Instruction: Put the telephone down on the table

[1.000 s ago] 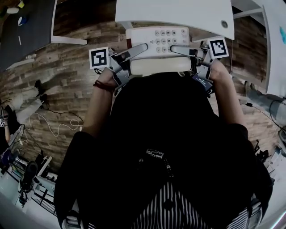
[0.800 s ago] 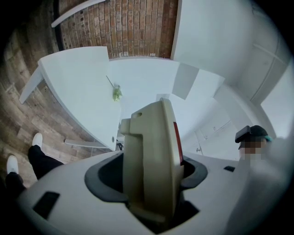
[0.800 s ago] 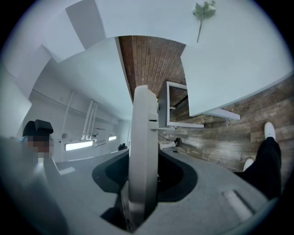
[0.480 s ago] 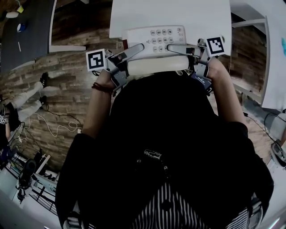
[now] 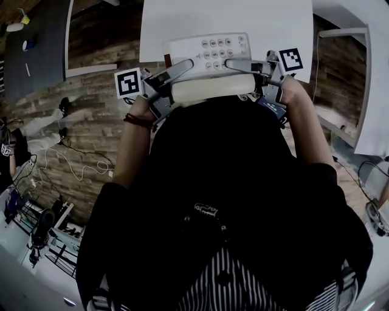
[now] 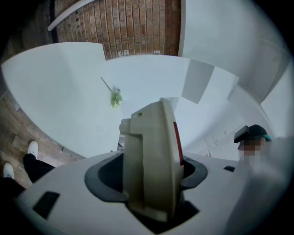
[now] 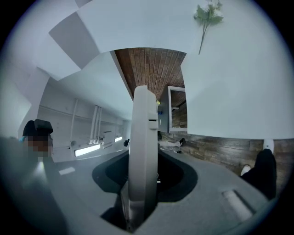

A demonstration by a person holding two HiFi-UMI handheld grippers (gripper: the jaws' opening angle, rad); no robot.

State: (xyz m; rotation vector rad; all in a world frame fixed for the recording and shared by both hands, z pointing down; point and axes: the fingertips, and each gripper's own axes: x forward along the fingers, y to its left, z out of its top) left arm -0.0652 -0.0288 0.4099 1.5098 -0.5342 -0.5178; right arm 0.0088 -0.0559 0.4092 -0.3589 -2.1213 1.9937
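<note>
A white desk telephone [image 5: 209, 50] with a keypad and its cream handset [image 5: 213, 88] hangs in the air over the near edge of the white table [image 5: 200, 18]. My left gripper [image 5: 181, 68] is shut on its left end and my right gripper [image 5: 242, 64] on its right end. In the left gripper view the telephone's cream side [image 6: 151, 151] stands upright between the jaws. The right gripper view shows the other side of the telephone [image 7: 143, 151] clamped the same way. The person's dark torso hides everything below the telephone.
Wooden floor [image 5: 91, 121] lies around the table. Another white table [image 5: 371, 73] stands at the right and a dark one [image 5: 36, 42] at the upper left. Cables [image 5: 73, 170] trail on the floor at left. A green sprig [image 6: 115, 97] lies on a white surface.
Both grippers have carried the telephone forward. It now lies further over the white table's near edge, and the table fills more of the view's top.
</note>
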